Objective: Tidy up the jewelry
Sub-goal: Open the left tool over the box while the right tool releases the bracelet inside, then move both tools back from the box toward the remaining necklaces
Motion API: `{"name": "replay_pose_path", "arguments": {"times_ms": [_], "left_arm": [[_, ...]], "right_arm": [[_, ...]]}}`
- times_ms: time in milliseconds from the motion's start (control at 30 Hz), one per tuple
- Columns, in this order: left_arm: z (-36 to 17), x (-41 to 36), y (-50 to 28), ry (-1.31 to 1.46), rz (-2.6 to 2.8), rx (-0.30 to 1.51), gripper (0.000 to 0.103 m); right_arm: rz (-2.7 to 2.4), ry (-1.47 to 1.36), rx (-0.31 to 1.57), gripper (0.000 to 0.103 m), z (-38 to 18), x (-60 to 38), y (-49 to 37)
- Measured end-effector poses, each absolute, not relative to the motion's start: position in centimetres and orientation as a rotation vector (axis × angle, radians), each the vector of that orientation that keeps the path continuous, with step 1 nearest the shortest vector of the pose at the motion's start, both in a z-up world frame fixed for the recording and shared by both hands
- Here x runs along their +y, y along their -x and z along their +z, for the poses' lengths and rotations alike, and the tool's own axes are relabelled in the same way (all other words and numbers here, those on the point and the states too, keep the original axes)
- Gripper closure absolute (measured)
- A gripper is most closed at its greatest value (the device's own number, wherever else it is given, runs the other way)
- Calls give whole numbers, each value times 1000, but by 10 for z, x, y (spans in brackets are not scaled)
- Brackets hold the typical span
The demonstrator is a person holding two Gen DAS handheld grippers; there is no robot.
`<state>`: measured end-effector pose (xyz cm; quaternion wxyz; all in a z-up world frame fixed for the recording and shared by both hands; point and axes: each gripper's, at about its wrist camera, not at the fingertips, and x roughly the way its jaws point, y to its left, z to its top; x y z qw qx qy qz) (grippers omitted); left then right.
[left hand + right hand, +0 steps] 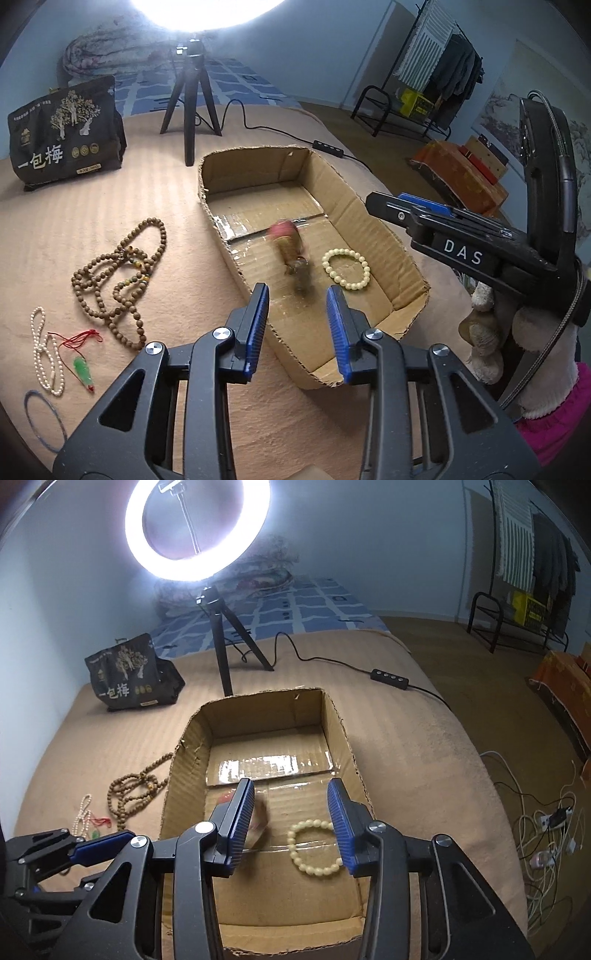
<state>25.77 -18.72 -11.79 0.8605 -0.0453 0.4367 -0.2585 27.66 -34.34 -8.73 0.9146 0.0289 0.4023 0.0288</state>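
Note:
An open cardboard box (pixel 373 229) (pixel 340 723) lies on the tan bed cover. Inside it lie a cream bead bracelet (pixel 346 268) (pixel 314 848) and a blurred pink-and-brown piece (pixel 291 251) (pixel 258 827), seemingly in motion. My left gripper (pixel 297 325) is open and empty over the box's near left wall. My right gripper (pixel 291 827) is open and empty above the box; it also shows at the right in the left wrist view (pixel 391 206). Left of the box lie a brown bead necklace (pixel 122 280) (pixel 129 797), a white bead strand (pixel 44 354), a green pendant on red cord (pixel 83 373) and a blue ring (pixel 40 417).
A ring light on a tripod (pixel 221 642) stands behind the box, with its cable and switch (pixel 389 675) trailing right. A black snack bag (pixel 66 136) stands at the back left. A clothes rack (pixel 424 85) and floor cables (pixel 543 830) are off the bed at the right.

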Motion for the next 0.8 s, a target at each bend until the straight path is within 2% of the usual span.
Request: {"name": "replay_pose_path", "arguments": {"times_ms": [433,500,567,733,800], "left_arm": [[-109,-152,-249,61,-476,880,71],[-107,-142,-249,49,-456,872,71],[-104,-130,-249,39,-431,866,71],[-101,-94,-251,38,-372,870,71],[-99,-79,-252,41,-347,869,71]], "right_arm": [[77,-37,819,63,-79,-328,-274],[92,-34,820,61,-78,-322,-274],[109,-36,817,53,-77,-315,-275],[177,-52,813,50,-75,-290,-279],[203,-55,817,45,-76,-280,-280]]}}
